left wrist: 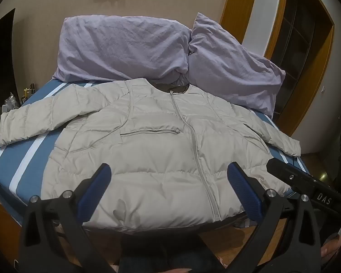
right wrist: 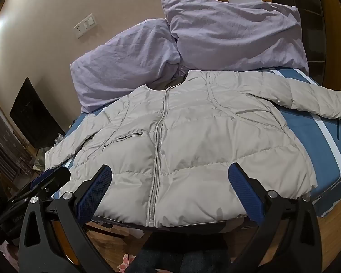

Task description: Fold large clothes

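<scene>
A pale grey puffer jacket (left wrist: 147,150) lies flat and zipped on the bed, front side up, collar toward the pillows, both sleeves spread out to the sides. It also shows in the right wrist view (right wrist: 193,141). My left gripper (left wrist: 169,173) is open and empty, held above the jacket's hem near the bed's front edge. My right gripper (right wrist: 170,173) is open and empty over the hem too. The right gripper's black body shows at the right of the left wrist view (left wrist: 307,184); the left one shows at the left of the right wrist view (right wrist: 34,191).
The bed has a blue sheet with white stripes (left wrist: 22,159). Two lilac pillows (left wrist: 125,47) (right wrist: 234,34) lean on the wall at the head. A dark cabinet with small items (left wrist: 2,72) stands left of the bed. A wooden door frame (left wrist: 325,68) is at the right.
</scene>
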A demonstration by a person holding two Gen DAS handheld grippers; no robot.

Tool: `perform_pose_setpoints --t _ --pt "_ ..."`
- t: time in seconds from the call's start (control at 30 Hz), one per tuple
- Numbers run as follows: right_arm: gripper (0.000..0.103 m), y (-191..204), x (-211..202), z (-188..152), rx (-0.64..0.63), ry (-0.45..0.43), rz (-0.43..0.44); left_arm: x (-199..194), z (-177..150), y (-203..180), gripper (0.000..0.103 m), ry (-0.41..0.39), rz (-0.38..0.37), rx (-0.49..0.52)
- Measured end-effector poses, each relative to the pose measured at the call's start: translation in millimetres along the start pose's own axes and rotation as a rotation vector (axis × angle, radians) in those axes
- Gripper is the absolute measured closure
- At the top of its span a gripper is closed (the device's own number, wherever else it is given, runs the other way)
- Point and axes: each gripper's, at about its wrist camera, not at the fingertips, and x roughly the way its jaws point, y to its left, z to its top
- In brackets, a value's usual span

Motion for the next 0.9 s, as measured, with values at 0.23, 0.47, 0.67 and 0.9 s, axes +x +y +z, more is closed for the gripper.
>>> perform_pose_setpoints --t 0.23,0.47,0.67,0.9 --pt "0.001 -0.2 0.5 -0.3 -0.001 0.002 -0.002 -1.4 0.0 0.5 0.002 0.000 0.001 -0.003" --pt "0.001 -0.4 1.0 -0.6 -0.002 0.003 -0.002 0.2 0.0 0.0 0.002 0.004 0.001 -0.001" --pt "0.001 -0.6 1.3 -0.9 -0.001 0.003 -0.002 0.2 0.0 0.1 0.002 0.004 0.000 -0.002" --pt "0.001 -0.8 1.8 -1.1 -0.001 0.003 -0.002 0.2 0.0 0.1 0.002 0.005 -0.001 -0.002"
